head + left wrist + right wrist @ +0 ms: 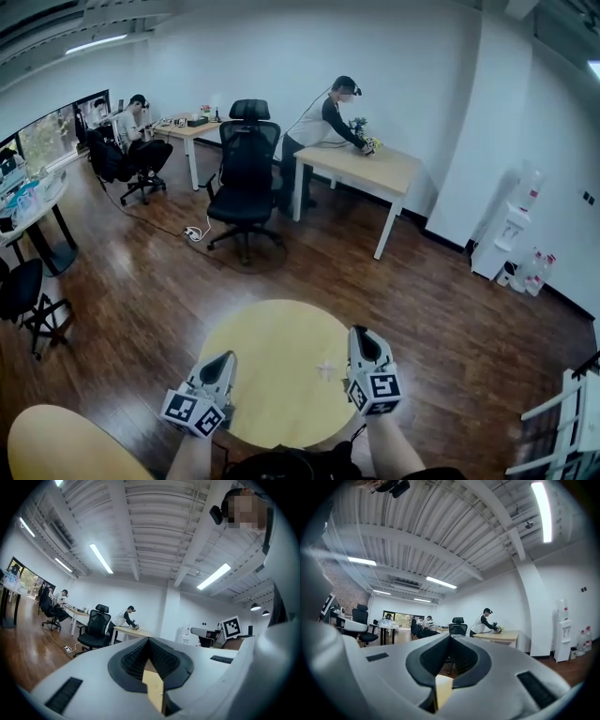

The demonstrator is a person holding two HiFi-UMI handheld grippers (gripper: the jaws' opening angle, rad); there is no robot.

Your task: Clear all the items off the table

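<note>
Closed on nothing: ribbed black pads [133, 659] pressed tip to tip in the left gripper [223, 360], likewise in the right gripper [361, 334]. Smooth white plastic bodies with marker cubes [192, 411] at the rear, held side by side on bare forearms [398, 452], pointing level and away. Beneath, a round pale-wood table [272, 328]; on its top, just left of the right gripper, a small pale speck [325, 369], too small to identify.

Round pale-yellow wooden table [272, 347]: near rim hidden behind left gripper [223, 358], right gripper [360, 332]. Small whitish speck [325, 369] on top: too small to identify. Second yellow round tabletop [56, 445]: cut by bottom-left corner. White slatted rack [562, 431]: cut by right edge.
</note>
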